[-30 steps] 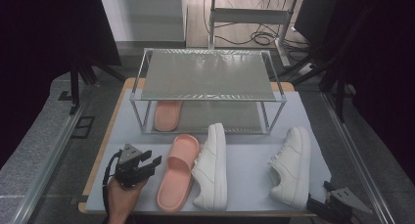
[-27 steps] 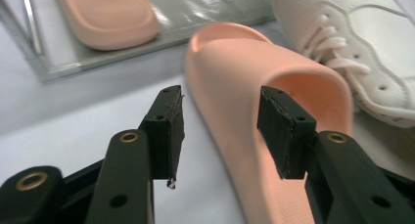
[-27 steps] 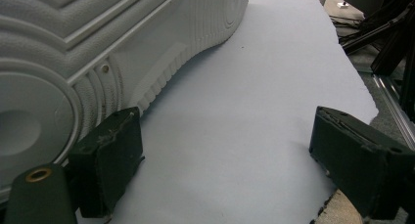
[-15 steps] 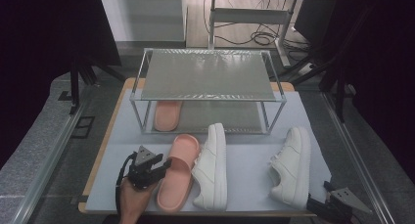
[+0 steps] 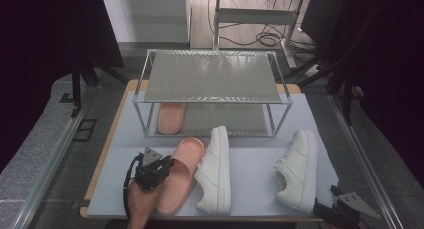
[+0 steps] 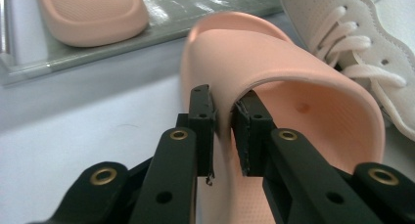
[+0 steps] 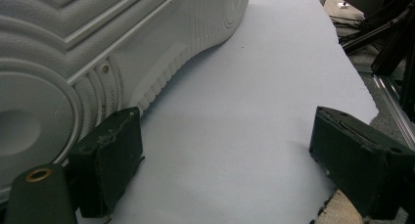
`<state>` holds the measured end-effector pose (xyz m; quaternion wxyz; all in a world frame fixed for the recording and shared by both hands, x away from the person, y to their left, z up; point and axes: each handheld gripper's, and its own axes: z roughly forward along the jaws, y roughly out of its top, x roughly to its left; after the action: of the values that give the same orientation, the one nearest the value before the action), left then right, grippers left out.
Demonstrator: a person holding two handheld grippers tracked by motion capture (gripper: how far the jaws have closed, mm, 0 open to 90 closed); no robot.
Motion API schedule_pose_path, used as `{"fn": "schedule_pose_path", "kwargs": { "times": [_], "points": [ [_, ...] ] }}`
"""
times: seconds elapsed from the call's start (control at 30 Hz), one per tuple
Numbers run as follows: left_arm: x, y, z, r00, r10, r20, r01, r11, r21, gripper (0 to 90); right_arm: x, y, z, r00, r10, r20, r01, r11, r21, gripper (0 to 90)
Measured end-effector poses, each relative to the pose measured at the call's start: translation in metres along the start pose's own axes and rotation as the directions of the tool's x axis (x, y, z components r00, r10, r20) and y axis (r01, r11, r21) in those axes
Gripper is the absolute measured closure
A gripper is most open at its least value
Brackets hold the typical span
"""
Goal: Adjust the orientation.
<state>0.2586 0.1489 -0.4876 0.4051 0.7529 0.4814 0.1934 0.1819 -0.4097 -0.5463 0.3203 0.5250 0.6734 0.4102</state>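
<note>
Your left claw (image 6: 222, 131): jaws just closing, now pinching the pink slipper (image 5: 181, 171) side wall | slipper: desk (image 5: 250, 169), 7 o'clock, touching white sneaker (image 5: 216, 171) | your right claw (image 7: 220, 160): spread, holding nothing, 5 o'clock.

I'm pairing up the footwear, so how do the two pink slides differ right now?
The pink slide on the mat lies out front beside a white sneaker; the pink slide in the rack sits on the lower shelf. The left gripper pinches the front one's strap edge; the racked one is untouched. Both are the same pink, toes pointing away.
</note>
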Motion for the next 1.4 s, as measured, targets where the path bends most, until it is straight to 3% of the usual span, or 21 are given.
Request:
{"fn": "schedule_pose_path", "kwargs": {
  "times": [0.27,0.63,1.4],
  "points": [
    [0.008,0.004,-0.004,0.9988,-0.002,-0.048,0.002,0.9999,-0.012,80.8,0.000,0.000,0.000,1.0000,0.000,0.000,0.000,1.000,0.000,12.1],
    [0.018,0.015,-0.012,0.9972,-0.018,-0.073,0.014,0.9989,-0.045,81.1,0.000,0.000,0.000,1.0000,0.000,0.000,0.000,1.000,0.000,12.1],
    [0.017,0.045,0.014,0.9957,-0.021,-0.090,0.016,0.9977,-0.067,80.7,0.000,0.000,0.000,1.0000,-0.001,0.000,0.001,1.000,-0.001,12.1]
  ]
}}
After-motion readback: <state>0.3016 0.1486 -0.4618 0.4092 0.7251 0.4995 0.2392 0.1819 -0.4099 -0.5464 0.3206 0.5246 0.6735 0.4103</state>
